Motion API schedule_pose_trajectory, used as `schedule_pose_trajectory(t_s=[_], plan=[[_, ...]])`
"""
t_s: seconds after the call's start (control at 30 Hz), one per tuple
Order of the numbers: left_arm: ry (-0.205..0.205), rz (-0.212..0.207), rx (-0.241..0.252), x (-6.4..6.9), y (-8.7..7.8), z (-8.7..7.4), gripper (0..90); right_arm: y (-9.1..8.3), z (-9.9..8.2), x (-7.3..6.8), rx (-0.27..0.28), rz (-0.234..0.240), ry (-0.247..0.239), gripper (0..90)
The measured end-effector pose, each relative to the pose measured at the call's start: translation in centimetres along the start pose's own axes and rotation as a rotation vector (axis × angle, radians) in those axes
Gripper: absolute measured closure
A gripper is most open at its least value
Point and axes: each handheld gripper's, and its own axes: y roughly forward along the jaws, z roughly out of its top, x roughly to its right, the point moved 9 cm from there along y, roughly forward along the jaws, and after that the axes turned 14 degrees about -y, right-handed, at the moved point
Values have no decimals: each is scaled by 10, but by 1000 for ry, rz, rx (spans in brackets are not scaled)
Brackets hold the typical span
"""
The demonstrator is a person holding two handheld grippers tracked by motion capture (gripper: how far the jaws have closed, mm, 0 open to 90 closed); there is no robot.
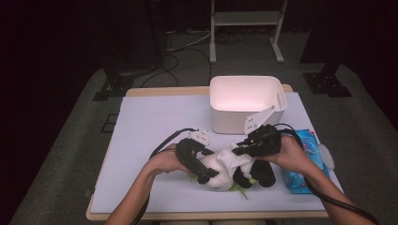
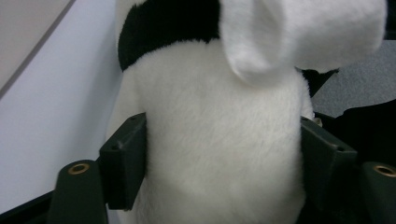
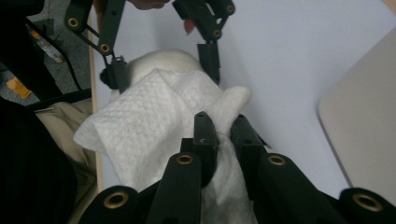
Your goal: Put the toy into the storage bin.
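Observation:
A black and white plush panda (image 1: 224, 180) lies on the white mat near the table's front edge, with a green leaf (image 1: 240, 190) under it. My left gripper (image 1: 205, 176) comes in from the left. In the left gripper view its jaws press on both sides of the panda's white body (image 2: 224, 140), so the left gripper (image 2: 224, 161) is shut on it. My right gripper (image 1: 238, 151) is shut on a white wipe (image 1: 230, 158) that lies over the panda. In the right gripper view the wipe (image 3: 135, 121) spreads from the right gripper (image 3: 224, 130), and the left gripper (image 3: 163, 70) straddles the plush beyond.
A white bin (image 1: 246, 105) stands just behind the grippers at the table's back. A blue pack of wipes (image 1: 302, 164) lies to the right, under the right hand. The white mat (image 1: 150, 126) has free room at the left.

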Motion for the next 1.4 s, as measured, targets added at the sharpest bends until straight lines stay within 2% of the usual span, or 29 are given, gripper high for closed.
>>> schedule_pose_trajectory(t_s=[0.17, 0.5, 0.57, 0.73, 0.93, 1.03, 1.2, 1.4], plan=[[31, 24, 11, -3, -7, 4, 327, -6, -8, 12, 1, -16, 33, 826], [30, 23, 8, -4, -13, 1, 326, -20, -20, 15, 26, -32, 70, 826], [17, 12, -3, -3, -9, -2, 300, -17, -24, 12, 27, -22, 81, 826], [-29, -13, 3, -2, -5, -4, 160, -11, -27, 6, 28, -14, 85, 827], [-66, -10, 4, -3, -5, -3, 45, -8, -27, 0, 23, -1, 80, 827], [-81, -25, 7, -2, -3, -2, 25, -7, -27, -5, 14, 12, 71, 828], [-97, -40, -25, -1, 8, -4, 7, -5, -27, -11, 7, 33, 69, 828], [-79, -56, -71, 1, 22, -3, 0, 1, -31, -16, 8, 52, 71, 829]])
